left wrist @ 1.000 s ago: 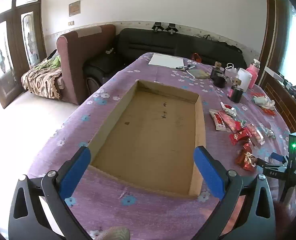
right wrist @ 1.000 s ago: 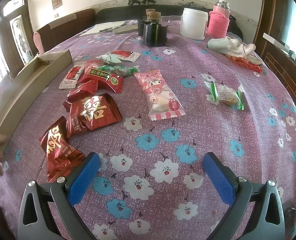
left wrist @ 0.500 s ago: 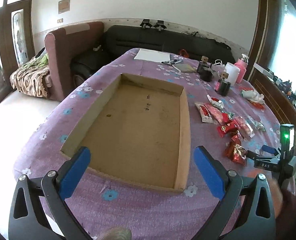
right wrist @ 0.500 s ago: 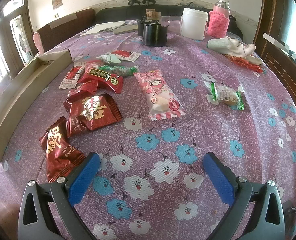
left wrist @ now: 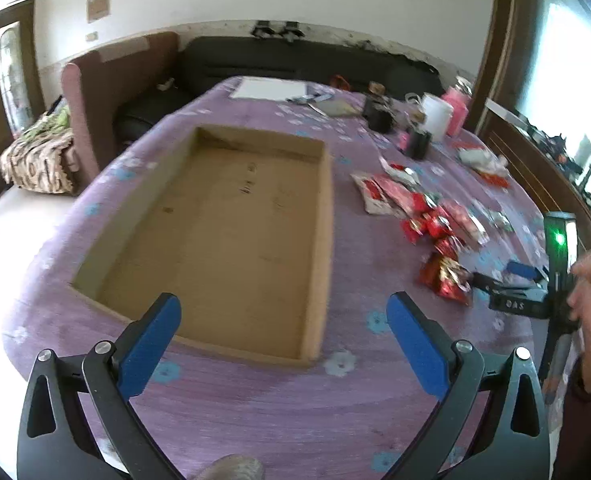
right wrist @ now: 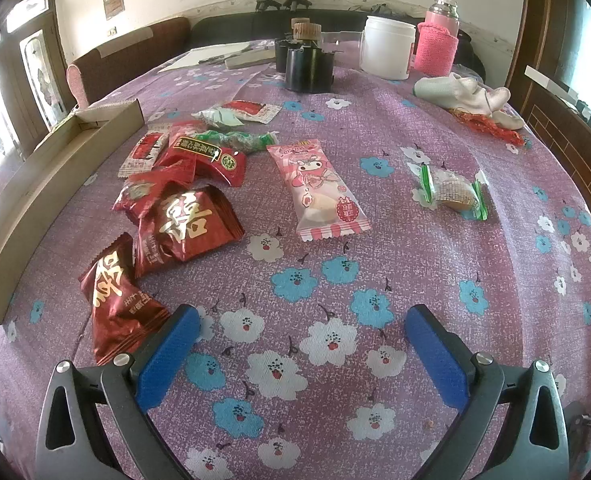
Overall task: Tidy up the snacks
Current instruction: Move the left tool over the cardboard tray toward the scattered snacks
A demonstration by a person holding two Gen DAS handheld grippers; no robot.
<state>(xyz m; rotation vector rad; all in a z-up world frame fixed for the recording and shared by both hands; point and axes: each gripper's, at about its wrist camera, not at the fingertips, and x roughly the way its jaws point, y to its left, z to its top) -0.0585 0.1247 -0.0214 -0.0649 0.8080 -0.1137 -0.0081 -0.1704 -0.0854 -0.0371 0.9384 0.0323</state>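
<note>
An empty shallow cardboard box (left wrist: 223, 220) lies on the purple flowered tablecloth; its side wall shows in the right wrist view (right wrist: 47, 200). My left gripper (left wrist: 283, 340) is open and empty, raised above the box's near edge. Several snack packets lie right of the box: red foil packets (right wrist: 183, 228), another red foil one (right wrist: 117, 300), a pink packet (right wrist: 319, 192), a green-ended wafer (right wrist: 453, 194). They also show in the left wrist view (left wrist: 443, 276). My right gripper (right wrist: 301, 352) is open and empty, just in front of the packets; it shows in the left wrist view (left wrist: 515, 284).
At the table's far end stand black holders (right wrist: 307, 66), a white jar (right wrist: 387, 52), a pink bottle (right wrist: 435, 46), a white cloth (right wrist: 463, 94) and papers (left wrist: 271, 90). A sofa (left wrist: 295, 64) and armchair (left wrist: 107, 92) stand beyond the table.
My left gripper has pulled back and risen, so the whole box and table edge come into view. The right gripper and the snacks have not moved.
</note>
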